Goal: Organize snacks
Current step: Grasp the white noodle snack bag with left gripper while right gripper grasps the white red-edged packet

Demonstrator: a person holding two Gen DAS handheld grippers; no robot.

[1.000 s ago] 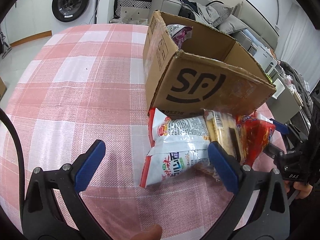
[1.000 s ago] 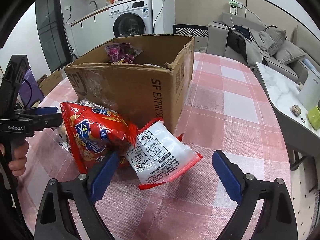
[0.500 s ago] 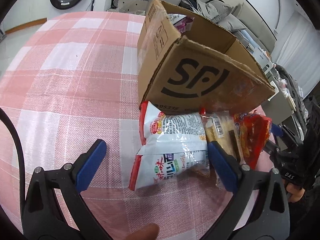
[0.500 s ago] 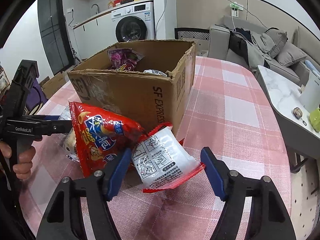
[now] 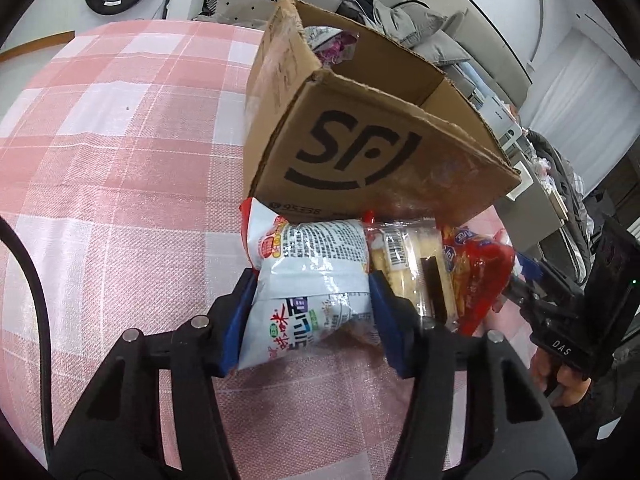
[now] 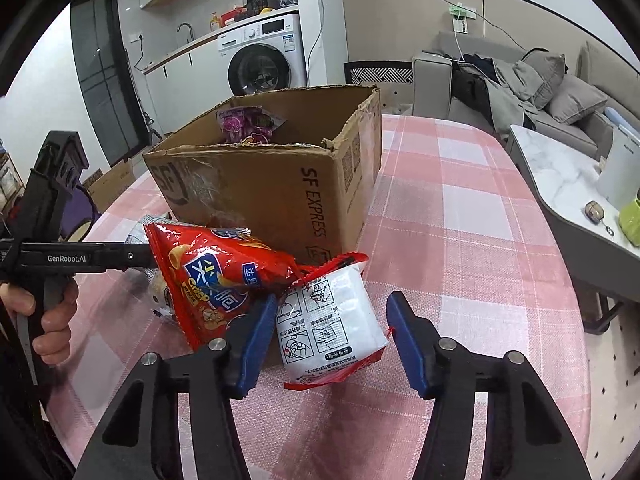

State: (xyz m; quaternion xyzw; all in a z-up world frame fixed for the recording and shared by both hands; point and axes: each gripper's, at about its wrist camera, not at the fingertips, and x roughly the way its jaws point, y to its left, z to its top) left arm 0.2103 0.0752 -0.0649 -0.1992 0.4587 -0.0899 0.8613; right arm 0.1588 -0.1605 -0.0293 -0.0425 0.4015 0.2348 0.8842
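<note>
Both sets of jaws have just been closing. My left gripper (image 5: 310,312) now squeezes a white noodle packet (image 5: 308,276) by the cardboard box (image 5: 360,152); my right gripper (image 6: 330,340) brackets another white packet (image 6: 328,320), left pad touching, right pad just shy. Tablecloth (image 6: 460,240) to the right lies open.

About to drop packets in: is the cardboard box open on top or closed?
Open. The cardboard box shows its inner walls from above, and a purple snack bag already sits inside.
</note>
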